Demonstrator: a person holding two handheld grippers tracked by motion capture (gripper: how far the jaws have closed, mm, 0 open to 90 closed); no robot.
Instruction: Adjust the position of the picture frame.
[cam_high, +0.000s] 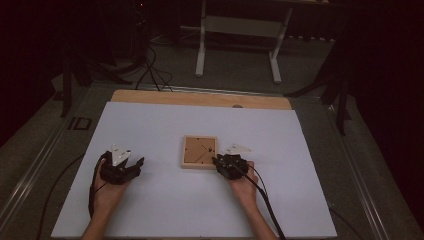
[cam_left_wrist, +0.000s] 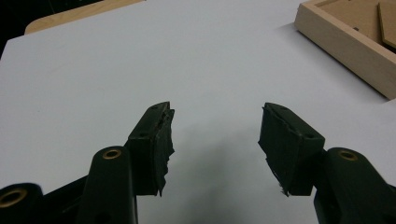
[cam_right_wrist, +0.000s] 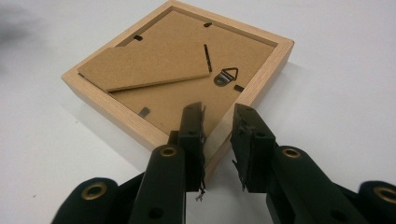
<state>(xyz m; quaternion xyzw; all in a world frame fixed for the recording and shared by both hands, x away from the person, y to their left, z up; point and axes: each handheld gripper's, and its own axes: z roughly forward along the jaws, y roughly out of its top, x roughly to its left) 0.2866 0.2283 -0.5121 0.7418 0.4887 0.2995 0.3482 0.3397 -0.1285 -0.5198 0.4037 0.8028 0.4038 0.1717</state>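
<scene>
Wooden picture frame (cam_high: 199, 152) lies face down near the middle of the table (cam_high: 150, 125), a little toward the right edge, its brown backing board up. In the right gripper view the frame (cam_right_wrist: 182, 74) shows a folding stand panel (cam_right_wrist: 144, 65) lying flat across the backing, a small metal hanger (cam_right_wrist: 226, 76) beside it, and small retaining tabs along the inner rim.

Right gripper (cam_high: 225, 164) sits at the frame's near right corner, held by the right hand (cam_high: 245, 185). Seen from its own camera, the right gripper (cam_right_wrist: 218, 122) has its 2 jaws straddling the frame's wooden rail at that corner: 1 jaw inside over the backing, the other outside the rail. A narrow gap stays between the pads; whether they press the wood I cannot tell.

Left gripper (cam_high: 131, 166) rests well to the left of the frame, toward the table's left near side, in the left hand (cam_high: 107, 192). From its own camera, the left gripper (cam_left_wrist: 215, 122) is released: jaws wide apart over bare white tabletop, nothing between them. Frame corner (cam_left_wrist: 355, 37) shows at upper right there.
</scene>
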